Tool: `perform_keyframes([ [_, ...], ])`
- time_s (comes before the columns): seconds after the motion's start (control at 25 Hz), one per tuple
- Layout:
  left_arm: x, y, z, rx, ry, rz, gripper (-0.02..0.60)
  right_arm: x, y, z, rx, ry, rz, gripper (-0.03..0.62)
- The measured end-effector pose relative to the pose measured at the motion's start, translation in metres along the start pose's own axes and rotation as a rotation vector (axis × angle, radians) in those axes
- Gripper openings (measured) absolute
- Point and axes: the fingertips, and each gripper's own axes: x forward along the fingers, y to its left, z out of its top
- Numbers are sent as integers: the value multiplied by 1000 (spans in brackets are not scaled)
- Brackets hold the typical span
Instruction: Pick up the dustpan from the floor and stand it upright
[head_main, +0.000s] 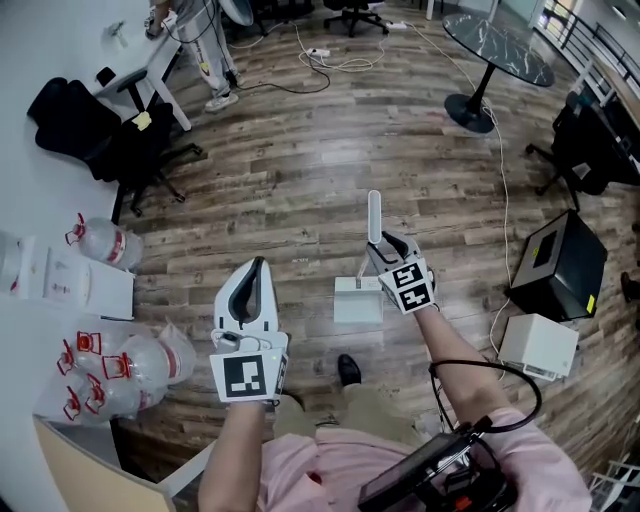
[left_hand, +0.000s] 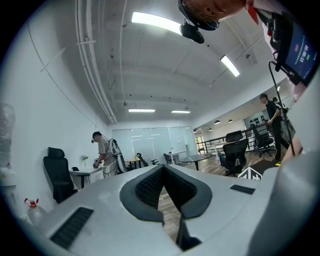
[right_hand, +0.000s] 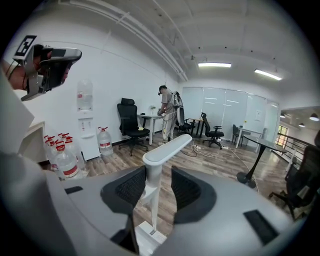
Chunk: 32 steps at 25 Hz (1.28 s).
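Observation:
The white dustpan stands upright on the wood floor, its long handle pointing up. My right gripper is around the handle partway up. In the right gripper view the handle rises between the jaws of that gripper, against the left pad, with a visible gap to the right pad; the jaws look open. My left gripper hangs off to the left of the dustpan, apart from it. Its jaws meet at the tips with nothing between them.
Several water bottles lie at the left by the wall. A black office chair stands at the far left, a round dark table at the far right. A black box and white box sit right. A person stands at a desk.

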Motion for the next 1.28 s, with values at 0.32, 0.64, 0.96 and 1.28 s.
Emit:
perform_keyframes([
  [0.32, 22, -16, 39, -51, -68, -4, 9, -62, -2, 34, 132, -121, 9, 163],
  [0.64, 37, -19, 109, -22, -142, 22, 9, -122, 34, 195, 120, -383, 61, 106],
  [0.96, 31, -35, 162, 33, -188, 33, 9, -169, 53, 283, 8, -555, -29, 0],
  [1.28, 13, -26, 168, 14, -200, 81, 9, -184, 58, 287, 5, -570, -59, 0],
])
